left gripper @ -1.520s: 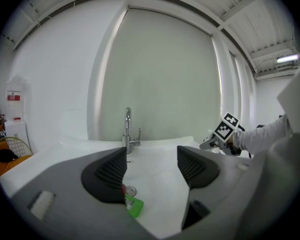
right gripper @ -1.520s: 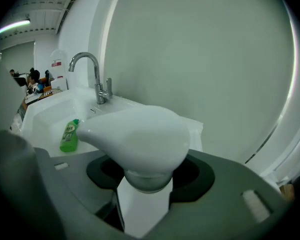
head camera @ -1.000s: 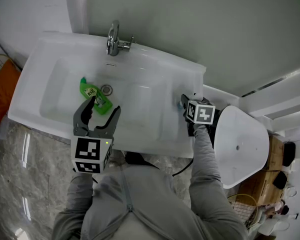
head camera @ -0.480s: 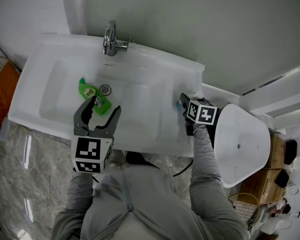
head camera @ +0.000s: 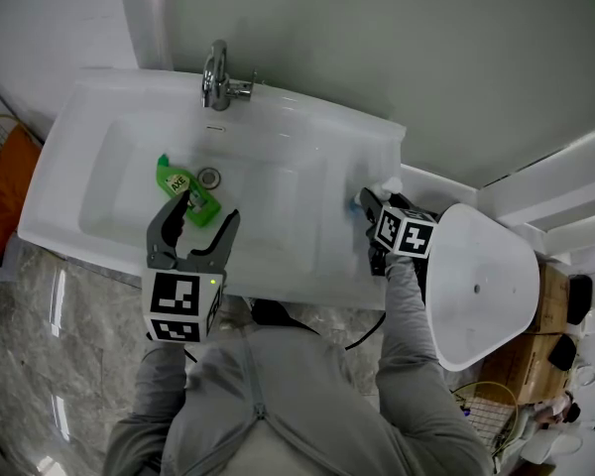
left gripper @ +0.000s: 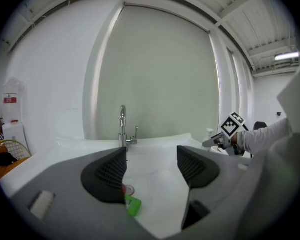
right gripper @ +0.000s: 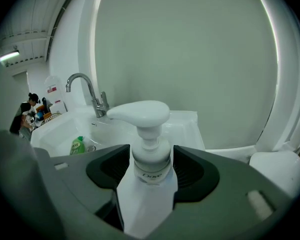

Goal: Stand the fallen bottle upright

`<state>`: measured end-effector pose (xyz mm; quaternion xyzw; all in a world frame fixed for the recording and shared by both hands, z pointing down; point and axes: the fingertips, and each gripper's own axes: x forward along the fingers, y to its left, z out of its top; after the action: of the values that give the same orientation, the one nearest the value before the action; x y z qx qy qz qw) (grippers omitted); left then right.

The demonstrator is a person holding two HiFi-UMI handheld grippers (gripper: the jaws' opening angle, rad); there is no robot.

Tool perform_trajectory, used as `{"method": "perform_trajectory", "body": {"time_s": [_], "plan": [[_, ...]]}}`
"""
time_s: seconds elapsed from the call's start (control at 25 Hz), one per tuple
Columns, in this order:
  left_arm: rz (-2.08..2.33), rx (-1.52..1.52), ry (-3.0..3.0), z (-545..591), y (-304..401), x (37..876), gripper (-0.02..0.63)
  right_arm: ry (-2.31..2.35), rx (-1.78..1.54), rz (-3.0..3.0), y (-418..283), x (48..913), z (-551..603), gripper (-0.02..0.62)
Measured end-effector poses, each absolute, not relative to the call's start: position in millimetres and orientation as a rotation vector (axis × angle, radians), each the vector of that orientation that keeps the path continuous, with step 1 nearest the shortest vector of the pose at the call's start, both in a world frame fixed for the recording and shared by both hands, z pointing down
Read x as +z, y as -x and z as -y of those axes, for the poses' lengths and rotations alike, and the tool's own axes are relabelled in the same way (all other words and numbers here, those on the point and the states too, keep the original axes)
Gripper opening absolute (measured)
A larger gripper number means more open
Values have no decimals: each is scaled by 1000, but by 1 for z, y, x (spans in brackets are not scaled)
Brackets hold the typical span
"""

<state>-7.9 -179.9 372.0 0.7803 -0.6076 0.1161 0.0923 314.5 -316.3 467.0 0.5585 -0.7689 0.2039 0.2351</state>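
Note:
A white pump bottle [right gripper: 147, 149] stands upright between the jaws of my right gripper [right gripper: 151, 166], which is shut on its neck and shoulders. Its pump head points left toward the faucet. In the head view this gripper [head camera: 372, 204] is at the right end of the sink, with the bottle's pump head [head camera: 390, 185] just beyond it; the bottle's base is hidden. A green bottle [head camera: 186, 190] lies on its side in the basin by the drain. My left gripper [head camera: 206, 211] hangs open just above and in front of it, holding nothing.
The white sink [head camera: 69, 236] has a chrome faucet [head camera: 216, 72] at the back. A white rounded lid [head camera: 476, 286] sits close on the right of the right gripper. An orange cloth in a wire basket [head camera: 0, 181] is at the far left. The floor is marble.
My right gripper has rolled a little with the pump bottle in it and shifted slightly right. The left gripper and the green bottle have stayed put.

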Motion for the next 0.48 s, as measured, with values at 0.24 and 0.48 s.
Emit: {"method": "perform_trajectory", "body": {"time_s": [0.24,0.48], "plan": [[1808,334,-2302,178,11,376,354,-1524,568,2134,-311,462,286,253],[1822,323,-2277,174,18,377,354,-1568,590,2072,-326,468,253,255]]}}
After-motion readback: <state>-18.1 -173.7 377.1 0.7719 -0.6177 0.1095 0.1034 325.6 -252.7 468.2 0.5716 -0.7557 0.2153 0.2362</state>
